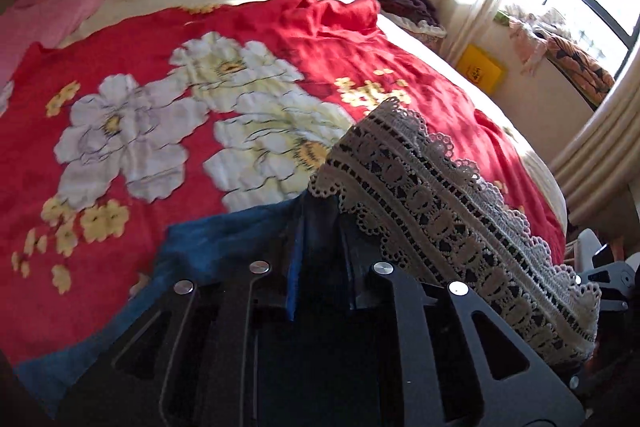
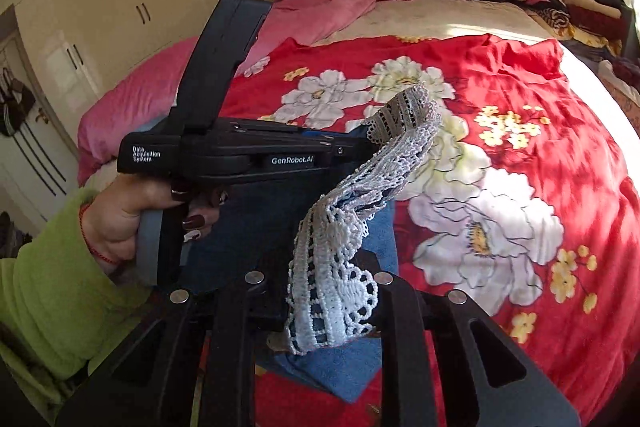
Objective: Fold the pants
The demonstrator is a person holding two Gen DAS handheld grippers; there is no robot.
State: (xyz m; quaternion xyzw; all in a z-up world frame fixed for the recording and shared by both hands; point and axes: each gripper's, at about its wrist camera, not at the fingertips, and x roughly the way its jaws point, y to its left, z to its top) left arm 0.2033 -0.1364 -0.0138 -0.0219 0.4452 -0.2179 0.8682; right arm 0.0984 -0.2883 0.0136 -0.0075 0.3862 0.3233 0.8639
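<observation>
both claws clamped narrow on the pants (image 1: 224,251) – blue denim with a white lace hem (image 1: 440,203). left gripper (image 1: 320,251) pinches denim between its pads, lace band running off to its right and draped over its right finger. right gripper (image 2: 332,311) bites the lace hem directly, denim hanging under it. from the right wrist view the left gripper sits ahead and left, held by a hand (image 2: 132,219) in a green sleeve (image 2: 52,299). pants are lifted off the red floral blanket (image 2: 540,115) – the blanket spreads ahead of both claws.
</observation>
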